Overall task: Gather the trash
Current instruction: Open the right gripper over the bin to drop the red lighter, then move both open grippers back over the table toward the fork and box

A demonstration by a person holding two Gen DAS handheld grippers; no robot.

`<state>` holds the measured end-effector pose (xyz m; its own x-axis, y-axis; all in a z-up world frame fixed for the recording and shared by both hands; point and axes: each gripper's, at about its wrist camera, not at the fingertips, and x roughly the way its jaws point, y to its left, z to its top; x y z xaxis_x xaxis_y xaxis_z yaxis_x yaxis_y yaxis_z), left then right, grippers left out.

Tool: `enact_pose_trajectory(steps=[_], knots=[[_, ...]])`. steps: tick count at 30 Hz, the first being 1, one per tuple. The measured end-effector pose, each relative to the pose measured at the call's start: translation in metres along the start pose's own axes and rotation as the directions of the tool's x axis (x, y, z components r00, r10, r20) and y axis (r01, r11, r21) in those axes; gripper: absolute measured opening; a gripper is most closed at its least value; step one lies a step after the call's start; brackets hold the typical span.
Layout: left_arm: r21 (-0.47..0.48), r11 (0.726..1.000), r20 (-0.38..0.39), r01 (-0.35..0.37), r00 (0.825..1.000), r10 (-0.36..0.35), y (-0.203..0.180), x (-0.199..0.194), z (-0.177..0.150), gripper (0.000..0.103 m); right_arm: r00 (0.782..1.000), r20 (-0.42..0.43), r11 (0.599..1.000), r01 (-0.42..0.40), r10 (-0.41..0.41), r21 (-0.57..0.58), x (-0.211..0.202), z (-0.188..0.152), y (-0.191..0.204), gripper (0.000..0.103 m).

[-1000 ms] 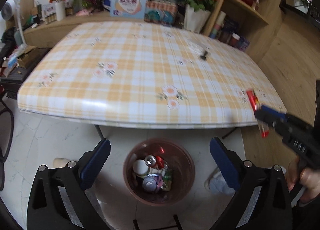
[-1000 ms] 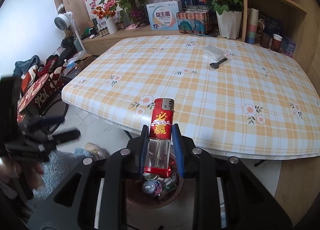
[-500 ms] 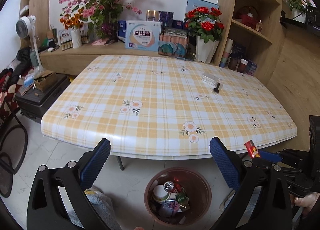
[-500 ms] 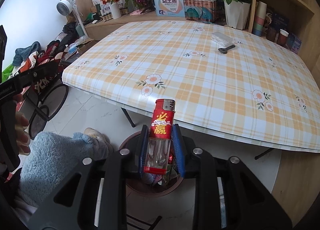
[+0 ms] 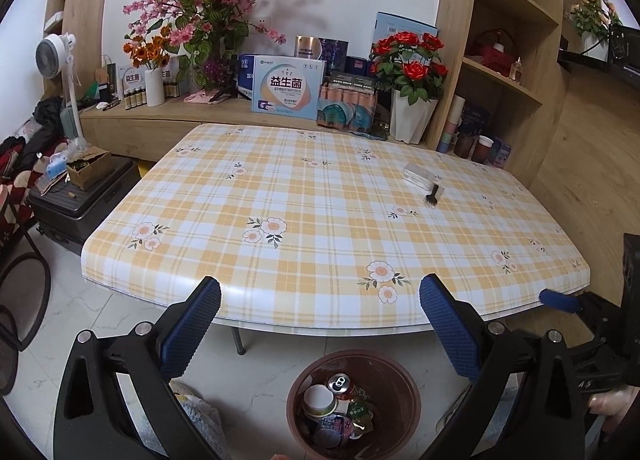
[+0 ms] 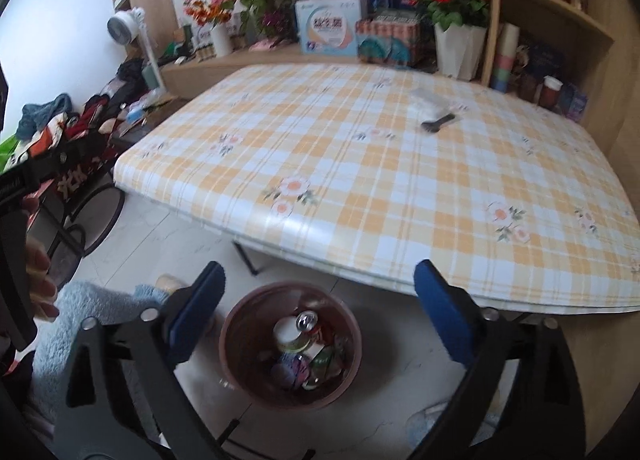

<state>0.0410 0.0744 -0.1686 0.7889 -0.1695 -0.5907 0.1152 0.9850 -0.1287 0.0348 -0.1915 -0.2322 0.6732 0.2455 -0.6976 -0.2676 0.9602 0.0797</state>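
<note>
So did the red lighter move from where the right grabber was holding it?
Yes. It is gone from the right gripper, whose jaws are opening with nothing between them, right above the trash bin. It likely fell in, but I cannot spot it there.

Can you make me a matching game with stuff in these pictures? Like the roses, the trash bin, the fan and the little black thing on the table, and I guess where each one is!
Things:
1. red roses
2. trash bin
3. white fan
4. small black object

Places:
A. on the floor, below the table edge
B. on the checked tablecloth
C. in a white vase
D. on a tall stand, far left

Pairs: 1-C, 2-A, 3-D, 4-B
</note>
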Motion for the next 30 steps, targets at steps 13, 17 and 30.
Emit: enact_pose_trajectory(steps=[13, 17, 30], knots=[[0.011, 0.999, -0.054, -0.053, 0.997, 0.054, -0.001, 0.029, 0.014, 0.097, 0.998, 0.033, 0.995, 0.044, -0.047, 0.087, 0.007, 0.026, -0.050, 0.097], [0.029, 0.997, -0.042, -0.077, 0.996, 0.078, -0.008, 0.042, 0.020, 0.097, 0.996, 0.042, 0.994, 0.070, -0.073, 0.082, 0.012, 0.034, -0.064, 0.098], [0.130, 0.987, -0.126, 0.095, 0.989, -0.079, -0.082, 0.169, 0.090, 0.097, 0.994, -0.027, 0.985, 0.111, -0.108, 0.133, 0.074, 0.075, -0.154, 0.097]])
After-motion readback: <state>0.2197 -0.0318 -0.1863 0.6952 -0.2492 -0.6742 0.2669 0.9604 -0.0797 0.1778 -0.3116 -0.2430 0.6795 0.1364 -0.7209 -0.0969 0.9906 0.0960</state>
